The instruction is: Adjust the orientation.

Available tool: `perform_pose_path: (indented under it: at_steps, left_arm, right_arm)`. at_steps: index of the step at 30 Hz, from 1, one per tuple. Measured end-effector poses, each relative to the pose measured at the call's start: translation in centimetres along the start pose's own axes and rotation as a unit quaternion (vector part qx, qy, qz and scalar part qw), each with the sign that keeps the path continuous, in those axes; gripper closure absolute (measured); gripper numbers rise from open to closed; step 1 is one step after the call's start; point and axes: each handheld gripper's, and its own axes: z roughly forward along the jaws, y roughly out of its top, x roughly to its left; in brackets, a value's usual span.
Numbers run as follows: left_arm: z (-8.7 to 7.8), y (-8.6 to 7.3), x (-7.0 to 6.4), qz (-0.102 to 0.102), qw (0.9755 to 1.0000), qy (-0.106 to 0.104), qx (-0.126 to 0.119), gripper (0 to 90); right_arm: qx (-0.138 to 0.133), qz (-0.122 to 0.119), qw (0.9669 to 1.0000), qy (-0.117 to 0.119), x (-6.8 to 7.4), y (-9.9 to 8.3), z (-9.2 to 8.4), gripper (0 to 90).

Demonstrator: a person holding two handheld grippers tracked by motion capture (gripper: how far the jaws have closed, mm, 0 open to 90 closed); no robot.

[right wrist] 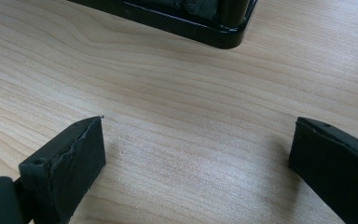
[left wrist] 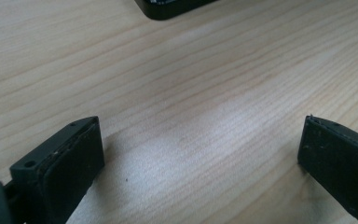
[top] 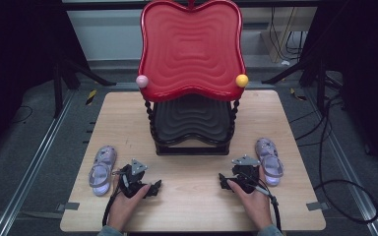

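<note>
Both hands are resting low on the near part of the wooden desk [top: 192,206], each one holding a tool flat against the boards, probably as a settled starting pose with neither arm carrying weight. The left tool [top: 153,187] is sitting with its jaws spread wide and nothing between them, and the right tool [top: 222,181] is lying the same way, jaws wide apart over bare wood. A lilac sandal [top: 102,169] is lying just outside the left tool, toe pointing away from the person, and its partner sandal [top: 269,160] is lying just beside the right tool, so each hand is getting its own shoe within easy reach. The two-tier rack [top: 192,125] is standing at the centre back, its red top tray [top: 191,49] and dark lower tray both empty, presumably waiting for the pair
</note>
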Motion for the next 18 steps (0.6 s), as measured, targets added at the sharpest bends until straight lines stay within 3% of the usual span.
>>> perform_pose_path:
  at_steps: [4, 7, 8, 9, 13, 16, 18]
  left_arm:
    - [-1.3, 1.0, 0.2, -0.007, 0.9993, -0.004, 0.036, 5.5]
    - [-2.5, 1.8, 0.2, -0.007, 0.9987, 0.007, 0.051, 5.7]
    - [-3.9, 2.8, 0.4, -0.002, 0.9975, 0.022, 0.067, 5.4]
    - [-4.6, 3.2, 0.6, 0.000, 0.9971, 0.023, 0.073, 5.3]
    - [-6.6, 4.4, 1.5, 0.005, 0.9964, 0.036, 0.077, 5.3]
    - [-8.9, 4.7, 3.1, 0.002, 0.9967, 0.031, 0.075, 6.3]
    - [-10.0, 4.7, 4.1, -0.002, 0.9965, 0.041, 0.073, 7.1]
  right_arm:
    - [0.000, 0.000, 1.0000, 0.000, 0.0, 0.0, 0.0, 3.7]
    - [0.000, 0.000, 1.0000, 0.000, 0.0, 0.0, 0.0, 3.7]
    - [0.000, 0.000, 1.0000, 0.000, 0.0, 0.0, 0.0, 3.7]
    - [0.000, 0.000, 1.0000, 0.000, 0.0, 0.0, 0.0, 3.7]
    - [0.000, 0.000, 1.0000, 0.000, 0.0, 0.0, 0.0, 3.7]
    - [0.000, 0.000, 1.0000, 0.000, 0.0, 0.0, 0.0, 3.7]
    - [0.000, -0.001, 1.0000, 0.000, 0.0, 0.0, 0.0, 3.7]
